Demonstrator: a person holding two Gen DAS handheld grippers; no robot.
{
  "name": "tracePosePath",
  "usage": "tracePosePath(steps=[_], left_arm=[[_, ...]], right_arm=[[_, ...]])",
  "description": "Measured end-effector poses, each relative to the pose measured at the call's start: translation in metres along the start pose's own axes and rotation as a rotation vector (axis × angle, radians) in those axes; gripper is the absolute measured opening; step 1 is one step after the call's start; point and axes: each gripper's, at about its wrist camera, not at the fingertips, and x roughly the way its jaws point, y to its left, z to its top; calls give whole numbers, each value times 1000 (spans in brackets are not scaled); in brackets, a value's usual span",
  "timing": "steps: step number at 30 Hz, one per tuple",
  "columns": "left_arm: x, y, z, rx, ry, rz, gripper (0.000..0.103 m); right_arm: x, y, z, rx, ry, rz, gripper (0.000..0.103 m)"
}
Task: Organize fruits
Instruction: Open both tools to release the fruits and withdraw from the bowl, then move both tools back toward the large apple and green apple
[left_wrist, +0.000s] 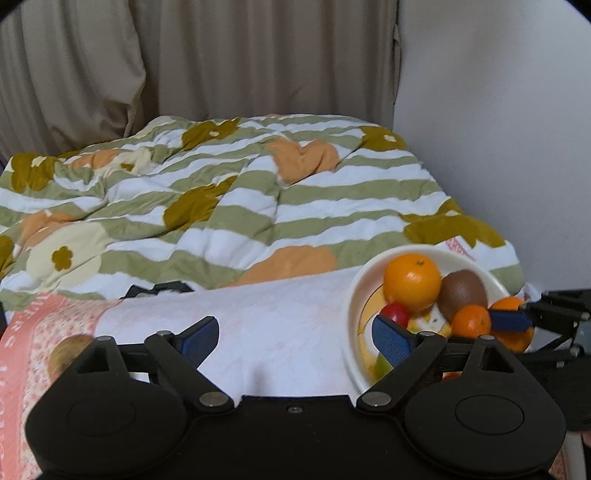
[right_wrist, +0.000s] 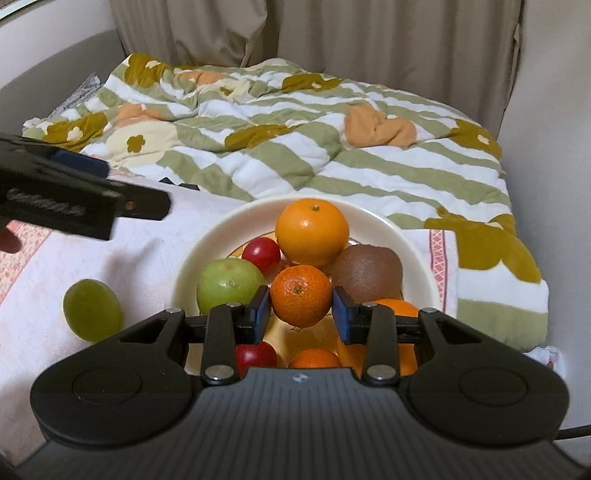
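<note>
Right tongs (right_wrist: 301, 314) clenched on a small mandarin (right_wrist: 301, 295), held over the near part of the bowl (right_wrist: 417, 258), pads on its widest sides so it can't roll out. Looks like a drop-in step. Already in the bowl: big orange (right_wrist: 312, 230), kiwi (right_wrist: 367, 273), green apple (right_wrist: 229, 282), red fruit (right_wrist: 261, 253). Left tongs (left_wrist: 295, 339) released, nothing between the pads, hanging over the white cloth (left_wrist: 266, 317) on the bed. One green fruit (right_wrist: 92, 309) sits on the cloth left of the bowl, likely the next pick.
</note>
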Motion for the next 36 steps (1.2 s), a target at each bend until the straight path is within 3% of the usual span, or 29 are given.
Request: tracePosePath(steps=[2,4,6,7,23,34,36], left_arm=[[-3,3,-4,-2,0,3,93],[-6,5,-7,-6,2,11,93],[-8,7,-10,-15,2,12,93],[-10,7,-11,-19,0,12,93],[-68,-2,-26,-23,-93,25,93],[-133,2,-58,-66,-168,52,93],[-146,4,-64,-58,-184,56,99]], right_arm=[[-2,-1,0,-2,-15,2,57],[-8,-1,0,1,-42,4,73],[-16,-1,-1,10,-75,1,99],[-20,-1,-2,14,-88,-7,103],[-76,5,-13,77,-129,-55,103],[-124,25,-23,94,-114,-23,103],[-132,31,-26,87,-120,-27,103]])
